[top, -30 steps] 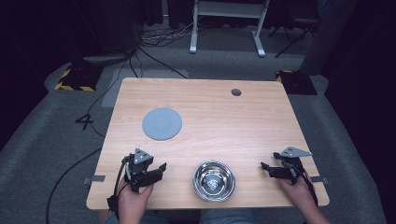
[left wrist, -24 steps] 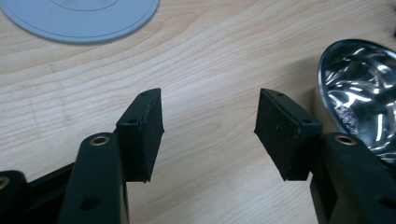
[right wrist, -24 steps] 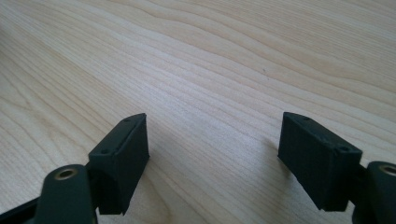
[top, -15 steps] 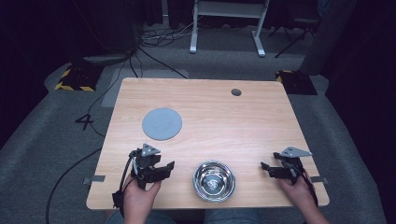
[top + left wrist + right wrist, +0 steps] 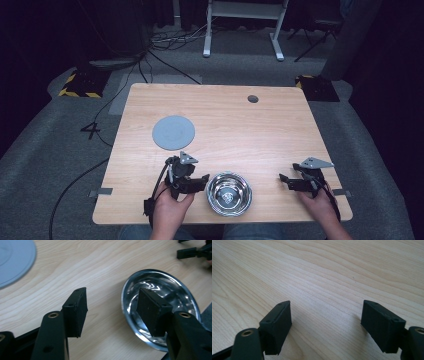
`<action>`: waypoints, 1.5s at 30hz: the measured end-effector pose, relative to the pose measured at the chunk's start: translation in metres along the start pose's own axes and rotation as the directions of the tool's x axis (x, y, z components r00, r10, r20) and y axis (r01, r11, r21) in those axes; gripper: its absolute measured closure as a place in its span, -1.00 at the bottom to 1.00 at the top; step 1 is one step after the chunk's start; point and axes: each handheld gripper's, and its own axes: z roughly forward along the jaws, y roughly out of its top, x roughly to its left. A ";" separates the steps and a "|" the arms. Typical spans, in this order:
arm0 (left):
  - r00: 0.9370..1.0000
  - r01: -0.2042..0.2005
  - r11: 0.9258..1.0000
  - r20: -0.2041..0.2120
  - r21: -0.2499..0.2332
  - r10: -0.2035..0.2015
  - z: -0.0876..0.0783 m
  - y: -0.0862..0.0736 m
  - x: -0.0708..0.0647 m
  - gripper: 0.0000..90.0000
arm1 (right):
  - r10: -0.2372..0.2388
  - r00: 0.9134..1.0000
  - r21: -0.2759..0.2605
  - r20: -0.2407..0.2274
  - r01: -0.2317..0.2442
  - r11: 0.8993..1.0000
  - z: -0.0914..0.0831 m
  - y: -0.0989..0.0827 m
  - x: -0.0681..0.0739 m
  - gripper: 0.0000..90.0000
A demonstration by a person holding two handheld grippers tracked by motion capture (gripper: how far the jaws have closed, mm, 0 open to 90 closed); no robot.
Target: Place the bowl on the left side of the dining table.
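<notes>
Risk judged: steel bowl (image 5: 229, 186) skidding or tipping on bare desk (image 5: 280, 130) if one jaw struck rim before both straddled it; polished wall likely slippery. Left hand-held gripper (image 5: 112, 308) spread wide, empty, one jaw over bowl's inside, other over wood just left of rim. Bowl at near edge of desk, centre, touching nothing. Right hand-held gripper (image 5: 325, 322) also spread, empty, low over bare wood, well right of bowl. Grey disc (image 5: 173, 132) far-left, apart
</notes>
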 end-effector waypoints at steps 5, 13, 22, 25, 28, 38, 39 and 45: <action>0.999 -0.032 0.999 0.037 0.023 0.031 0.012 0.016 -0.015 -0.09 | 0.000 1.000 0.000 0.000 0.000 1.000 0.000 0.000 0.000 -0.46; 0.997 -0.060 0.996 0.051 0.067 0.057 0.030 0.025 -0.027 -0.10 | -0.001 1.000 -0.001 0.000 0.001 1.000 0.000 0.000 0.000 -0.46; 1.000 0.022 0.988 -0.016 0.151 -0.020 0.054 0.016 -0.012 -0.05 | -0.002 1.000 -0.001 0.000 0.002 1.000 0.000 0.000 0.000 -0.46; 0.998 0.050 0.982 0.018 0.181 -0.054 0.065 0.010 -0.004 -0.01 | 0.000 1.000 0.000 0.000 0.000 1.000 0.000 0.000 0.000 -0.46; 0.997 0.064 0.979 0.028 0.195 -0.071 0.069 0.008 -0.002 0.02 | 0.001 1.000 0.000 0.000 -0.001 1.000 0.000 0.000 0.000 -0.46; 0.995 0.063 0.955 0.055 0.290 -0.082 0.081 0.000 -0.001 0.50 | 0.000 1.000 0.000 0.000 0.000 1.000 0.000 0.000 0.000 -0.46; 0.995 0.063 0.955 0.055 0.290 -0.082 0.081 0.000 -0.001 0.55 | 0.000 1.000 0.000 0.000 0.000 1.000 0.000 0.000 0.000 -0.46; 0.987 0.069 0.957 0.121 0.280 -0.107 0.077 0.002 0.001 0.77 | -0.001 1.000 0.000 0.000 0.001 1.000 0.000 0.000 0.000 -0.46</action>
